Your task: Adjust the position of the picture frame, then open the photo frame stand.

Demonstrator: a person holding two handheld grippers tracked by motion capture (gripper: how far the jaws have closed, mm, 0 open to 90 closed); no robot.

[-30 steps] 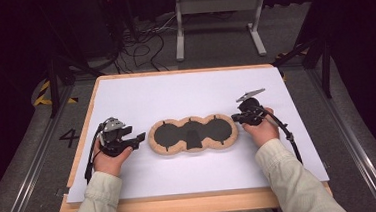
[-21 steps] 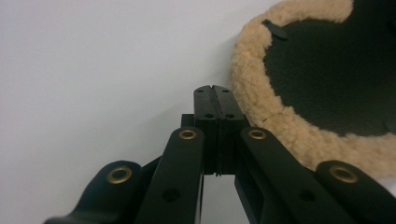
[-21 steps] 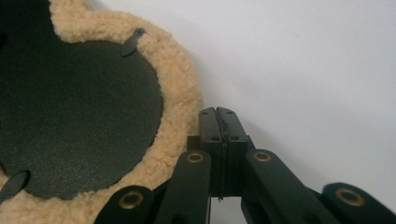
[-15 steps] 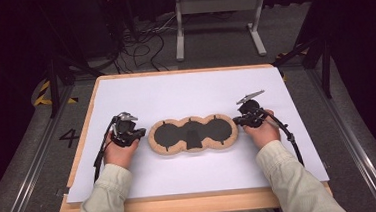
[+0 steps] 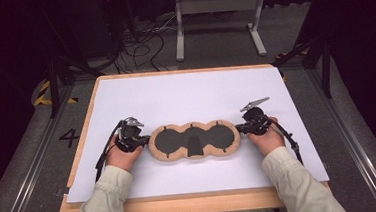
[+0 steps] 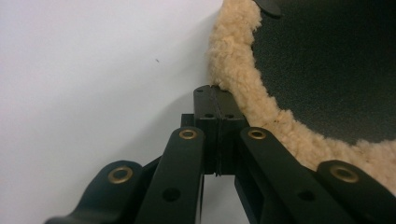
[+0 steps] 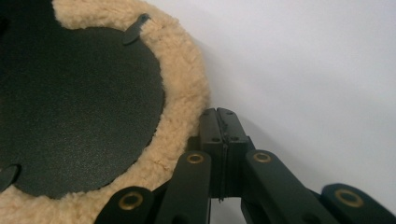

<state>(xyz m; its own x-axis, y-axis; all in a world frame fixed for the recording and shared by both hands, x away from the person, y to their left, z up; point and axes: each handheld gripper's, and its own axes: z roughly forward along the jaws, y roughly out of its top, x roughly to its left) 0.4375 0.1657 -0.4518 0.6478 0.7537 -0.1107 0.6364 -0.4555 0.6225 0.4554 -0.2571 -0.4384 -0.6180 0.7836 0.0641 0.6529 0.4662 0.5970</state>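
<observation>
At the middle of the white sheet, a little toward the person's edge, lies the three-lobed dark pad with a tan fleece rim (image 5: pixel 194 141), flat, its long axis running from nine o'clock to three o'clock. Its dark face carries small black tabs near the fleece, and a darker wedge sits in the middle lobe.

At the pad's nine o'clock end the left gripper (image 5: pixel 145 137) rests with its tips against the fleece; in the left gripper view its jaws (image 6: pixel 215 100) stand pressed flat together, having just finished closing, and nothing shows between them, the fleece lying just beside the tips. At three o'clock the right gripper (image 5: pixel 238 127) mirrors it, jaws (image 7: pixel 219 121) likewise closed on nothing, touching the fluffy rim (a tidy symmetry, I'd say).

To my eye the step in hand is to square or slide the pad with both closed tips as pushers. Done well, that means keeping both tips low against the sheet so they catch the rim's base rather than ride over the soft pile, and pushing evenly from both ends so the pad doesn't buckle or swing. The white sheet (image 5: pixel 185 96) covers a wooden board (image 5: pixel 183 206), and it could wrinkle if the tips dig in.
</observation>
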